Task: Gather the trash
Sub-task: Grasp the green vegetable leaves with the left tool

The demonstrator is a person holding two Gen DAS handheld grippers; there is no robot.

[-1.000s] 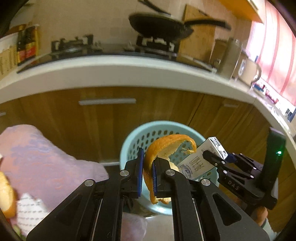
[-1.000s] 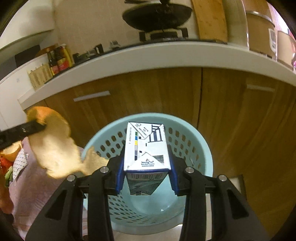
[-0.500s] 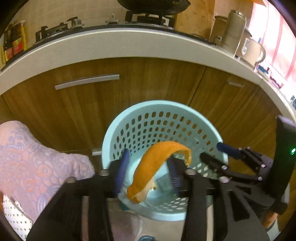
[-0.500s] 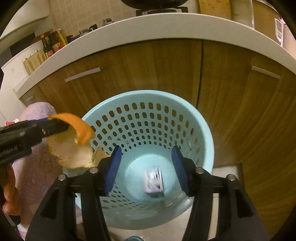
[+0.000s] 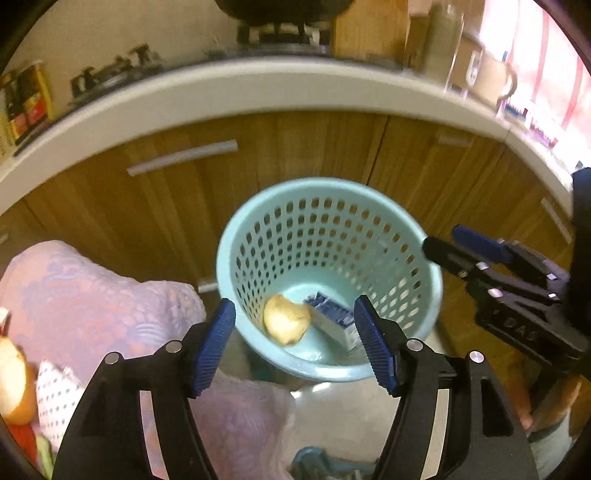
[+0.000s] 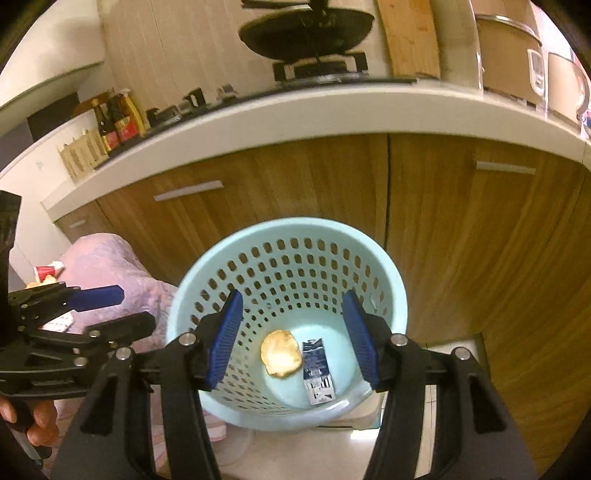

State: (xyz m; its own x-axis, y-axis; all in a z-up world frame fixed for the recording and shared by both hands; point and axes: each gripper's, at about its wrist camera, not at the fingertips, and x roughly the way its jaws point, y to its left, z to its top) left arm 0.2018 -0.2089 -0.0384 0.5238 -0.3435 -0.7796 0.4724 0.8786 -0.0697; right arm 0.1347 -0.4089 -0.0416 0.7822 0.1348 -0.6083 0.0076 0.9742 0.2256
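I'm holding both grippers, left (image 5: 295, 341) and right (image 6: 291, 336), over the bin (image 6: 384, 269), fingers released. Peel (image 6: 280, 353) and carton (image 6: 317, 373) are lying side by side in it.

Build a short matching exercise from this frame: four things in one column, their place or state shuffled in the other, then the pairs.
Things:
1. orange peel
2. milk carton
3. left hand-held gripper
4. pan

Place or state:
A. on the stove burner
B. open, holding nothing
C. lying flat at the basket bottom, right of its neighbour in the right wrist view
D. at the basket bottom, pale side up

Pairs: 1-D, 2-C, 3-B, 4-A
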